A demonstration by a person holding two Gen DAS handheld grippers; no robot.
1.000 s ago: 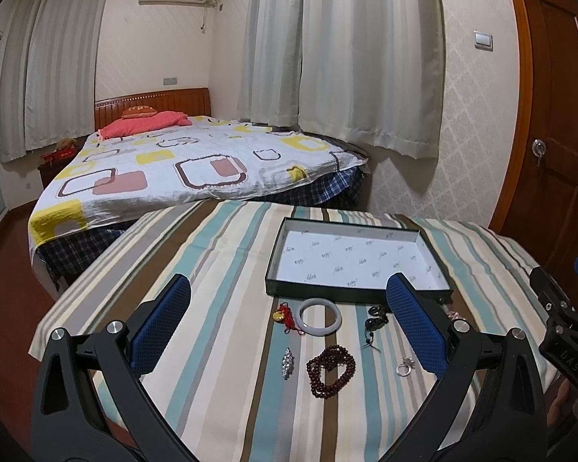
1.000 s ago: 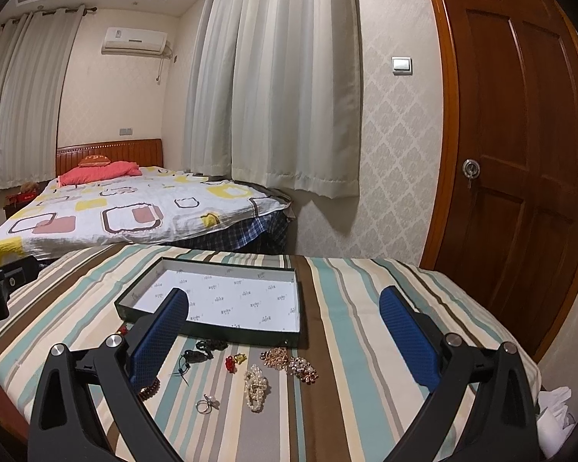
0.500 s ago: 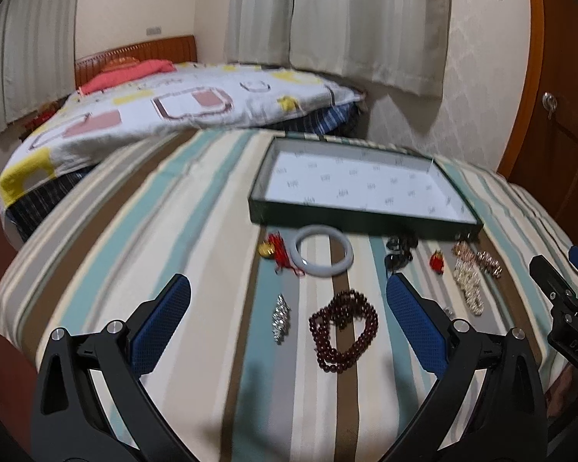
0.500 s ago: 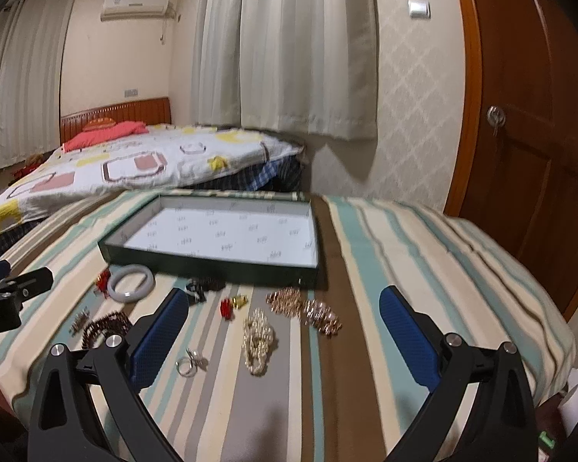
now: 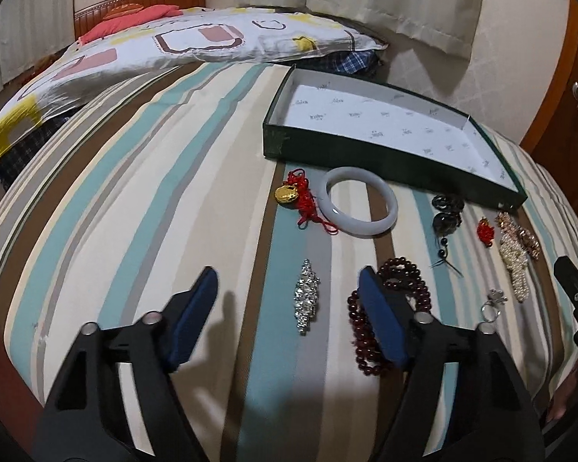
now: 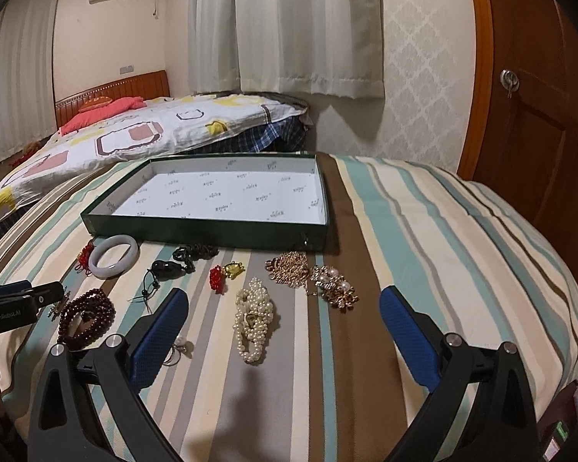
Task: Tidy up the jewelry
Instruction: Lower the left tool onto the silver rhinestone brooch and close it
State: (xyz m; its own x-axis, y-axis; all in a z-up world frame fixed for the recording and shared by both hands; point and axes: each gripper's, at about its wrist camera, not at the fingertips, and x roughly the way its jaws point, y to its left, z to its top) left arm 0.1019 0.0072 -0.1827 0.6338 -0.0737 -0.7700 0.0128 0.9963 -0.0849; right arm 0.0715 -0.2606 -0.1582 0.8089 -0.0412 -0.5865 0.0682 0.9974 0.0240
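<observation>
Two handheld grippers hover over a striped tablecloth strewn with jewelry, both with jaws spread wide and grasping nothing. The left gripper hangs above a silver rhinestone brooch, which lies between its blue pads; its right pad overlaps a dark red bead bracelet at 3 o'clock from the brooch. At 12 o'clock from the brooch lies a pale jade bangle, touching a gold charm on red cord at its 9 o'clock. The right gripper hovers over a heap of pearl strands, with a red and gold charm at 11 o'clock from the pearls and a tangle of rose-gold chains at 1 o'clock. A black bead pendant sits beside the bangle, and a small ring is just beside the right gripper's left pad. Beyond the jewelry at 12 o'clock, a shallow dark green box with white printed lining stands open, touching none of the pieces.
</observation>
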